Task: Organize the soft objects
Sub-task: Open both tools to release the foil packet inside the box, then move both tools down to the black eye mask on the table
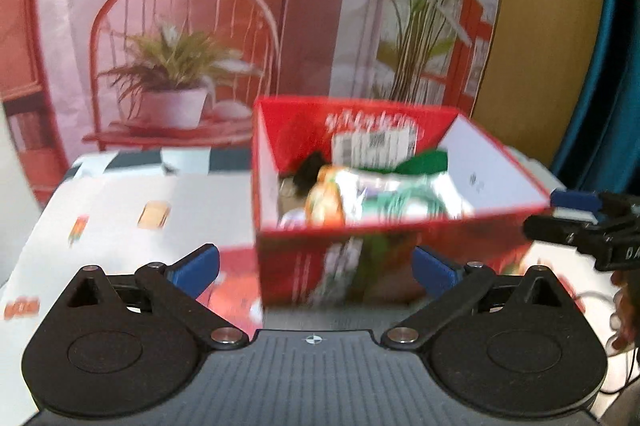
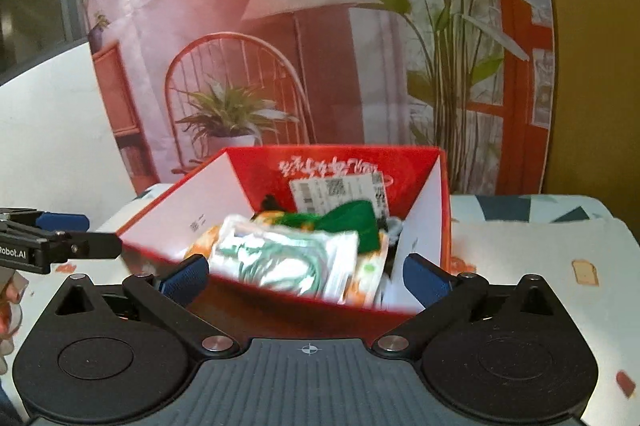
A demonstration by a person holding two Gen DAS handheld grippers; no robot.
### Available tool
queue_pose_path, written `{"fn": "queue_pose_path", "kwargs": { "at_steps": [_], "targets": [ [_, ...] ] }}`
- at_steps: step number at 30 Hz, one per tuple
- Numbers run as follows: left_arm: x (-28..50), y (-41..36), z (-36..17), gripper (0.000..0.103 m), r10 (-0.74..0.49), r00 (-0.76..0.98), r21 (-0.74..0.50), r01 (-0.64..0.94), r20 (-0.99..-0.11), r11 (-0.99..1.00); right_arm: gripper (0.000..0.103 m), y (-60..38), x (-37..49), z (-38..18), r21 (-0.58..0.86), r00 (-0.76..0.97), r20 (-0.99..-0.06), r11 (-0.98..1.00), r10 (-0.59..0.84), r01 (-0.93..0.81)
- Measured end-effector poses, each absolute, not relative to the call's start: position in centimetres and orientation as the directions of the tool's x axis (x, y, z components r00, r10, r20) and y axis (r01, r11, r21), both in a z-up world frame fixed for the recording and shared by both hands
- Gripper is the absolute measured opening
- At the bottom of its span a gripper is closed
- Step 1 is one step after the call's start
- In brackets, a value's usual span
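box (image 2: 424,162): red, open-topped, on table (image 2: 540,258) near its back edge, filled with soft packets (image 2: 288,258) and green cloth (image 2: 360,222), so gathered in one place | left gripper (image 1: 316,266): before box front wall, jaws fully wide, holding nothing | right gripper (image 2: 304,274): before box corner, jaws fully wide, empty | probably packing finished

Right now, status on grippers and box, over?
Left gripper open, empty. Right gripper open, empty. Red box on table, packets inside. Nothing in the way.
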State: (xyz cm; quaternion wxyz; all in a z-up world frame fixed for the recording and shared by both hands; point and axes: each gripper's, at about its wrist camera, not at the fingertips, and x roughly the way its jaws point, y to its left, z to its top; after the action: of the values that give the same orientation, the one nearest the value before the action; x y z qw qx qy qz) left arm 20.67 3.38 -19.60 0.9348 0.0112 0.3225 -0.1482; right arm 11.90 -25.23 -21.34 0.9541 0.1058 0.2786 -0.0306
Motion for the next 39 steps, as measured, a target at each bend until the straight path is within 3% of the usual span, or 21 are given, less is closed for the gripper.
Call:
{"fn": "queue_pose_path", "kwargs": {
  "at_steps": [7,17,26,39],
  "targets": [
    [17.4,5.3,-23.3,0.103,-0.242,0.710,-0.122,0.216,-0.662,0.969,0.103,-22.7,7.9,-23.5,0.114,0.842,-0.538,0.989,-0.022,0.099],
    [16.1,3.6,-27.7,0.103,-0.222,0.636,-0.079,0.245,-0.739,0.966,0.103,-19.9,6.4,-29.3,0.142,0.697,-0.717,0.981,0.012,0.129],
    [16.2,3.8,-29.5,0.103,-0.222,0.586,-0.112,0.219,-0.779,0.969,0.103,-19.6,6.6,-31.3,0.119,0.618,-0.786,0.978,-0.011,0.169],
    [16.1,3.0,-30.1,0.103,-0.184,0.585,-0.061,0.224,-0.790,0.973,0.103,-19.1,6.8,-31.7,0.075,0.611,-0.790,0.980,-0.054,0.183]
  ]
}}
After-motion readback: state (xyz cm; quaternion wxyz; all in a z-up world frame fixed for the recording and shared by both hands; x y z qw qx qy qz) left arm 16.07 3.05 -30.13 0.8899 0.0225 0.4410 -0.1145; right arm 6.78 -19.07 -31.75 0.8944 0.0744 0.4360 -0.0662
